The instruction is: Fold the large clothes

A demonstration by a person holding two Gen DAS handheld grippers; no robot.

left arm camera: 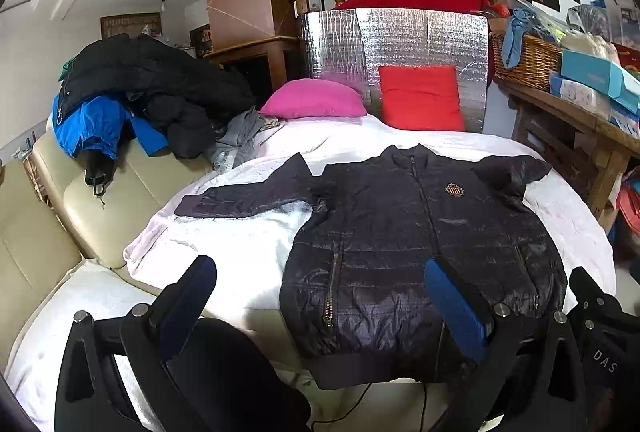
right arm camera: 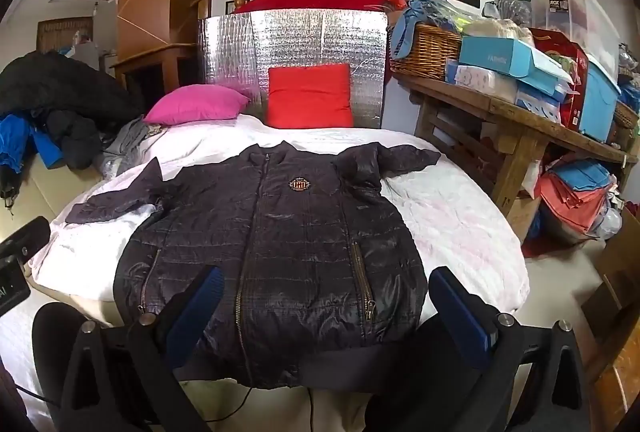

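A dark quilted zip jacket (left arm camera: 404, 232) (right arm camera: 276, 244) lies flat, front up, on a white blanket (left arm camera: 240, 248) (right arm camera: 444, 216), with a crest on its chest and both sleeves spread out sideways. My left gripper (left arm camera: 320, 272) hovers wide open over the jacket's hem on the left side; its right finger is over the jacket's lower front, its left finger over the blanket. My right gripper (right arm camera: 326, 282) is also wide open, its blue-padded fingers straddling the lower half of the jacket. Neither holds anything.
A pile of dark and blue coats (left arm camera: 132, 95) (right arm camera: 44, 111) sits on a cream sofa (left arm camera: 60, 216) at left. Pink (left arm camera: 316, 97) (right arm camera: 196, 103) and red cushions (left arm camera: 420, 97) (right arm camera: 310, 95) lean on a silver foil panel (right arm camera: 288, 39). A cluttered wooden table (right arm camera: 520, 127) stands at right.
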